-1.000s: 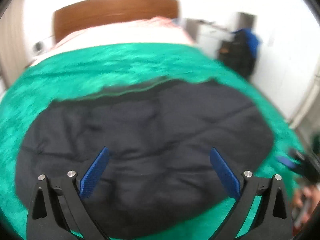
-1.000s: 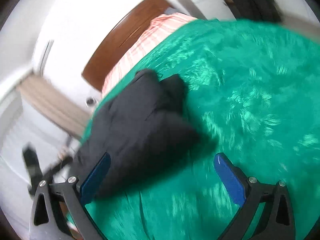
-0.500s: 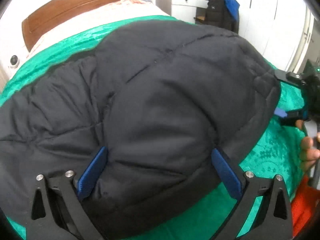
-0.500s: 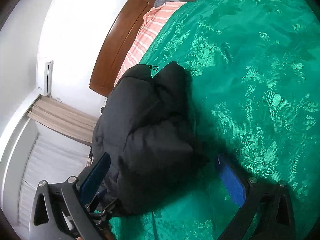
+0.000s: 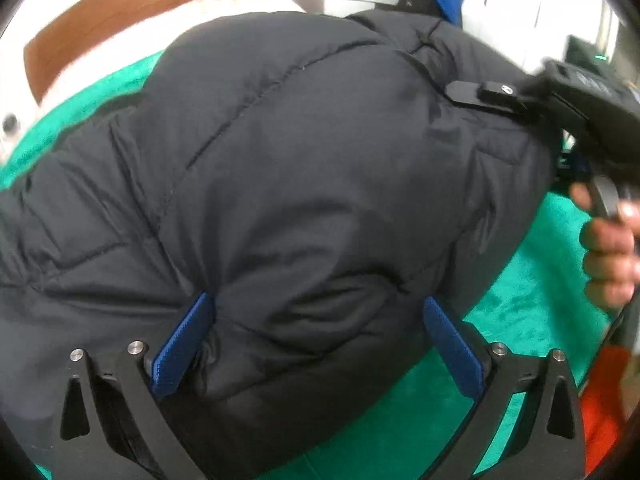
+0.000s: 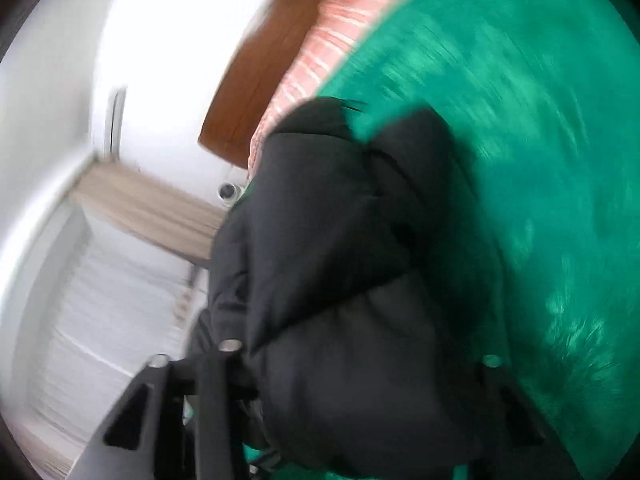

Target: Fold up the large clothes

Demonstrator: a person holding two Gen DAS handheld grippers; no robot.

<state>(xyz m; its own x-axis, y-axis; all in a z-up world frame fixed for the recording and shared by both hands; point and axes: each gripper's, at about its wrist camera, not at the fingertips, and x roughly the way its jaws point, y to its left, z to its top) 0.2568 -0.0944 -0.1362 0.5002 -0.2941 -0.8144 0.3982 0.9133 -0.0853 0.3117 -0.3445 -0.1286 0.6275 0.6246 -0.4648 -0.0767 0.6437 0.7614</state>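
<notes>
Since half a second ago my right gripper has swung in from the bed's edge and now sits over the far right shoulder of the black quilted puffer jacket, while my left gripper has hardly shifted. A second ago the jacket lay well ahead of the left gripper; now it fills that view.

Starting at the left of the left wrist view, the brown wooden headboard and a strip of green patterned bedspread show behind the jacket, which lies on the bed. My left gripper stands wide open, its blue pads pressed against the jacket's near bulge on either side without squeezing it. Further right, the right gripper's black finger lies on the jacket, and the hand holding it appears at the frame's edge above more bedspread.

The right wrist view is blurred. It alone shows the white wall, the beige curtain and a pink striped sheet by the headboard. There the right gripper is closing with a thick fold of jacket between its fingers; its pads are buried in the fabric, so I cannot tell if they press yet.
</notes>
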